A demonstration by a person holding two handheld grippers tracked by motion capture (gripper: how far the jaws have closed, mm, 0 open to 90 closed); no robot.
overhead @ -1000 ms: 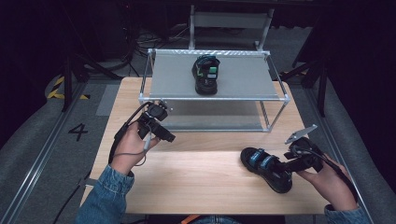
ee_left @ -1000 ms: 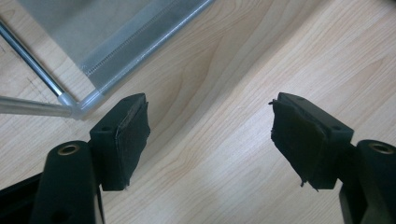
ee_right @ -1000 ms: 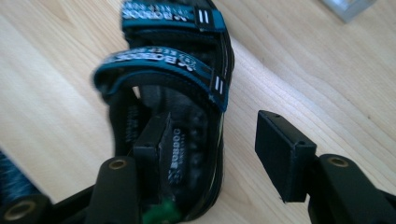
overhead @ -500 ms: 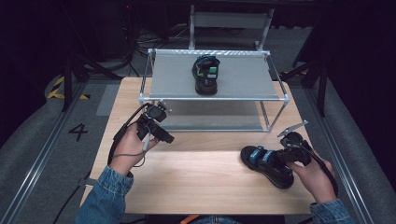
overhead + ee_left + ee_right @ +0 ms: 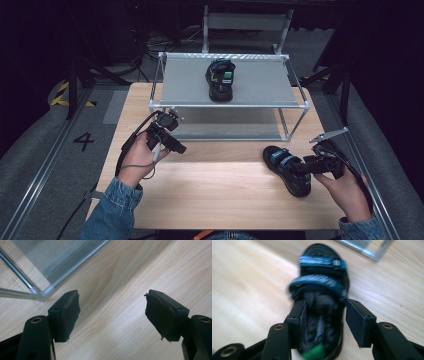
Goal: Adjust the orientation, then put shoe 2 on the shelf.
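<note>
Black sandal [image 5: 286, 168] with teal straps lies flat on the table [image 5: 220, 195], right side, just in front of the rack's [image 5: 295, 105] front right leg, toe pointing toward the rack. My right gripper [image 5: 300, 168] is at its heel end: in the right gripper view the sandal [image 5: 322, 302] sits between my jaws, left pad inside the heel cup, right pad just outside the right edge. Jaws have just been opening again after a quick close, and the right pad stands clear of the sandal, so no grip on it. That view is blurred, so I can't tell whether the left pad touches the lining

My left gripper [image 5: 172, 142] hangs over the table by the rack's front left corner, well apart from the sandal, jaws wide with nothing between them; left gripper view shows bare wood [image 5: 120, 315] and the rack's corner joint [image 5: 41, 293]

Second sandal [image 5: 221, 80] stands on the rack's top shelf, near the middle
</note>
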